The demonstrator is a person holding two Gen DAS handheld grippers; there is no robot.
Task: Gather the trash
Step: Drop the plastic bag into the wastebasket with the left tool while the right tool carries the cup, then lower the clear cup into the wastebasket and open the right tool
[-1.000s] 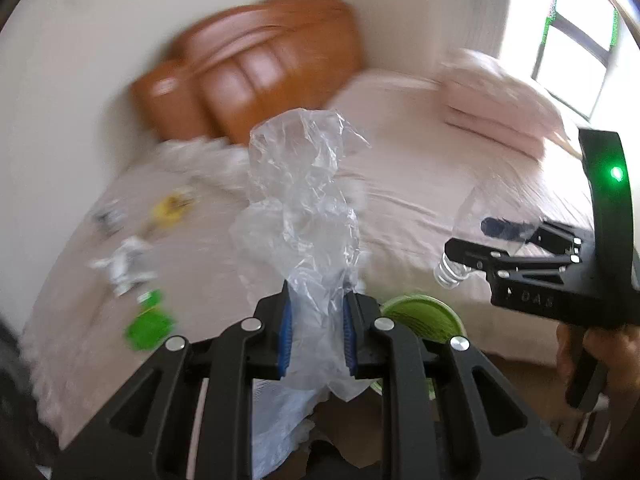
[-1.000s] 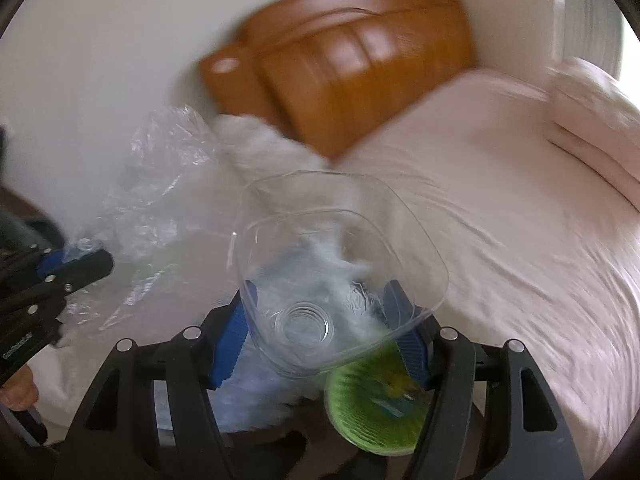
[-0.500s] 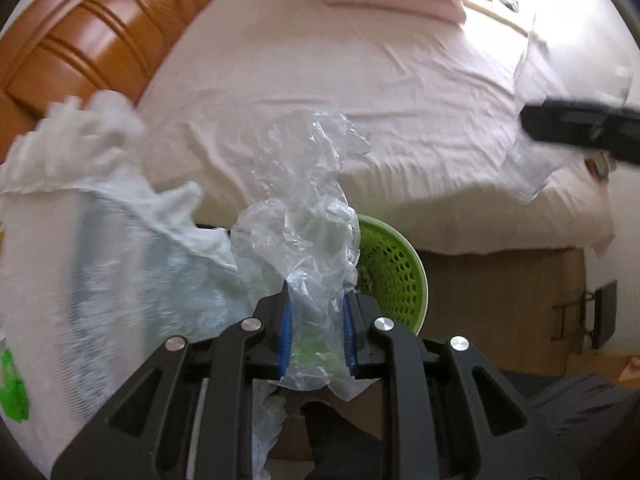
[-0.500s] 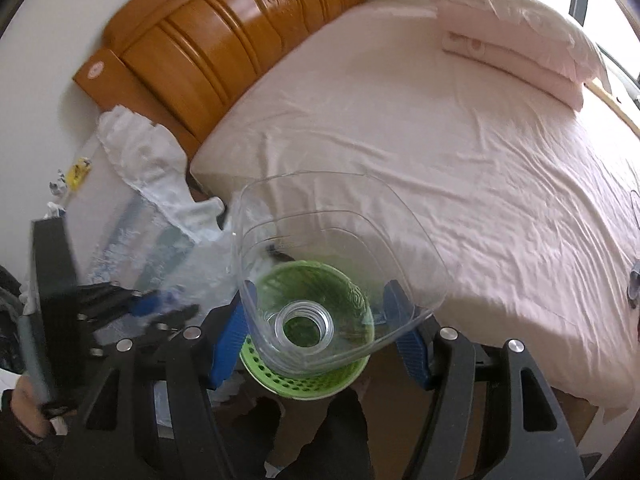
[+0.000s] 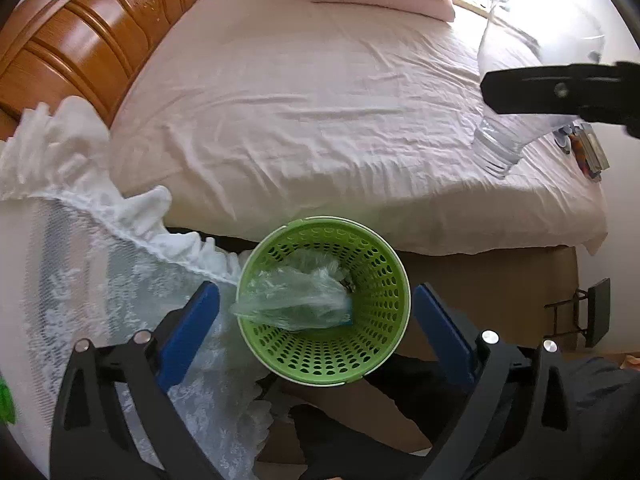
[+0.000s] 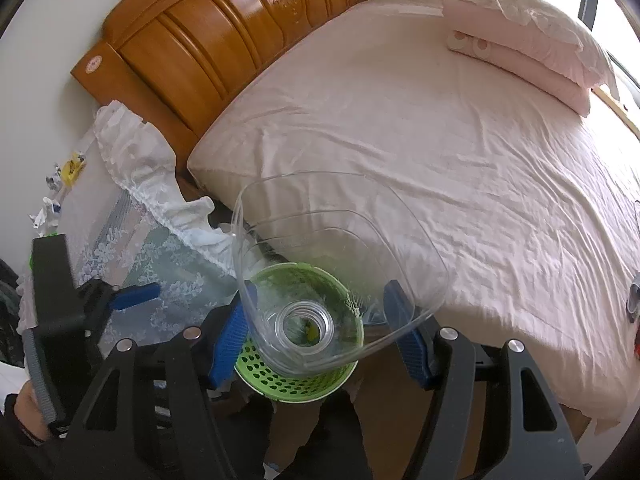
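Observation:
A green perforated waste basket (image 5: 384,344) stands on the floor beside the bed. A crumpled clear plastic bag (image 5: 296,296) lies inside it, partly over the left rim. My left gripper (image 5: 316,320) hangs open above the basket with nothing between its blue pads. My right gripper (image 6: 320,320) is shut on a clear plastic bottle (image 6: 340,240), cut-open end pointing away, held over the basket (image 6: 296,380). That bottle (image 5: 516,128) and the right gripper's finger (image 5: 560,88) show at upper right in the left wrist view. The left gripper (image 6: 120,300) appears at left in the right wrist view.
A bed (image 6: 440,140) with pink sheet, folded pink pillows (image 6: 520,48) and a wooden headboard (image 6: 208,40) fills the background. A nightstand under a white lace cloth (image 6: 132,232) holds small scraps (image 6: 52,208). A person's dark-clothed legs (image 5: 520,420) are below.
My left gripper swung down over the basket, opened, and let go of the plastic bag, which now lies in the basket. The right gripper with the bottle moved over the basket.

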